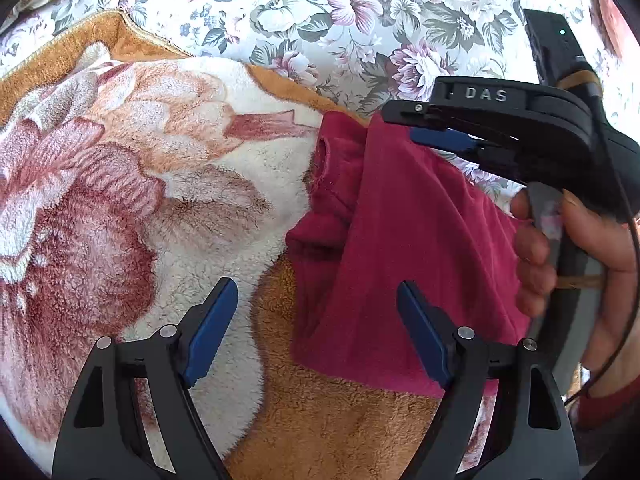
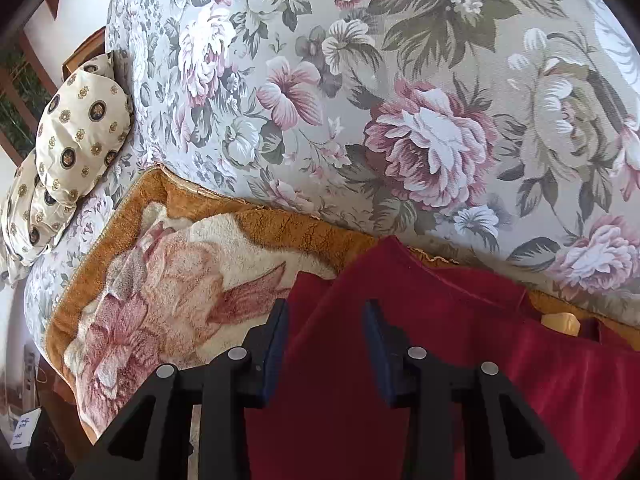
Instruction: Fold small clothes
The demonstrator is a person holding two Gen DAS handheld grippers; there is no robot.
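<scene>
A small dark red garment (image 1: 404, 248) lies partly folded on a fleece blanket (image 1: 160, 184) on a sofa seat. My left gripper (image 1: 316, 312) is open and empty, its blue-padded fingers just above the garment's near left edge. My right gripper (image 1: 400, 124) shows in the left wrist view at the garment's far right edge, held by a hand (image 1: 560, 264). In the right wrist view the right gripper (image 2: 324, 320) is open, with the red garment (image 2: 420, 352) lying between and below its fingers. I cannot tell whether it touches the cloth.
The fleece blanket (image 2: 160, 280) has an orange border and a pink flower print. The floral sofa back (image 2: 360, 100) rises right behind it. A cream patterned cushion (image 2: 76, 136) leans at the far left end. A small tan object (image 2: 560, 322) sits at the garment's far right.
</scene>
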